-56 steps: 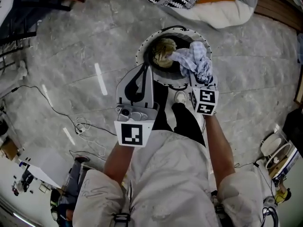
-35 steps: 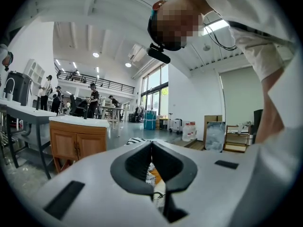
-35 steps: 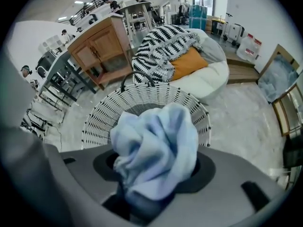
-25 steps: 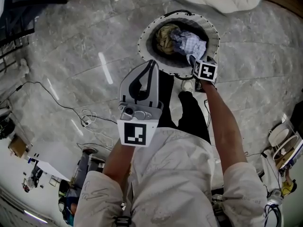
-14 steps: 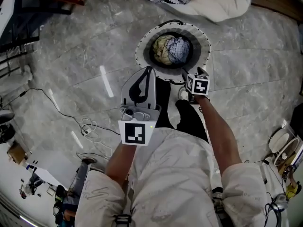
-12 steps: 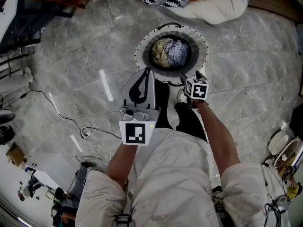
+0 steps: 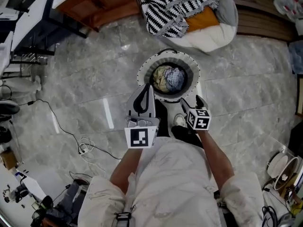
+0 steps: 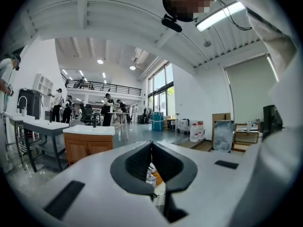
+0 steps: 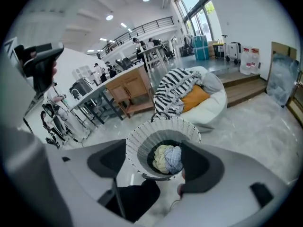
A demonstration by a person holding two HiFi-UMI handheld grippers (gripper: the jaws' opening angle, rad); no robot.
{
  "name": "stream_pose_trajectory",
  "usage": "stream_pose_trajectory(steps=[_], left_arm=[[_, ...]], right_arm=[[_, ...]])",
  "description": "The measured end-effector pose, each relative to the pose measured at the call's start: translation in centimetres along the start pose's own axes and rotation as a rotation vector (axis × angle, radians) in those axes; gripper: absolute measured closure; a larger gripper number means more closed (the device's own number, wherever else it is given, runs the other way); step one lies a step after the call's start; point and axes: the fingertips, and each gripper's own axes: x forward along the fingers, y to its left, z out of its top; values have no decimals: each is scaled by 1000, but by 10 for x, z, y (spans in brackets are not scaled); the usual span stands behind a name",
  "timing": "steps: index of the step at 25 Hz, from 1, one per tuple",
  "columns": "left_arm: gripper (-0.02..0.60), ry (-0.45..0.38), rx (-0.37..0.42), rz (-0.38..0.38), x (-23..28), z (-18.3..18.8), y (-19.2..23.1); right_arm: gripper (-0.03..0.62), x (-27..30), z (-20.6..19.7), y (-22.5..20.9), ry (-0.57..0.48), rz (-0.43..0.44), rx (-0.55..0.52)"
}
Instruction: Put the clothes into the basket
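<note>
A round white basket (image 7: 143, 73) stands on the marble floor in front of me. In it lie a yellowish garment (image 7: 162, 78) and a blue checked cloth (image 7: 176, 77). My right gripper (image 7: 191, 101) hovers open just short of the basket's near rim, with nothing between its fingers. In the right gripper view the basket (image 9: 142, 141) and the checked cloth (image 9: 174, 158) show between the open right gripper (image 9: 154, 165). My left gripper (image 7: 147, 89) is shut and empty, its tip at the basket's near left edge. The left gripper (image 8: 151, 148) points level into the room.
Beyond the basket lies a white beanbag (image 7: 215, 30) with a black-and-white zigzag cloth (image 7: 173, 6) and an orange cushion (image 7: 203, 19). A wooden cabinet (image 7: 102, 1) stands at the far left. Cables (image 7: 83, 145) trail on the floor to my left. My shoe (image 7: 179, 120) is just below the basket.
The right gripper let the blue checked cloth drop into the basket and drew back towards me, open. The head view rose and pulled back. The left gripper stayed shut.
</note>
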Motion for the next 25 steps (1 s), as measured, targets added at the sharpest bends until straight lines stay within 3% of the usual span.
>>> stream_pose_trajectory(steps=[13, 25], left_arm=[[577, -73, 31, 101, -84, 49, -44], [577, -166, 74, 137, -134, 109, -58]], right_arm=[[250, -152, 96, 14, -360, 50, -106], [250, -309, 206, 79, -766, 104, -368]])
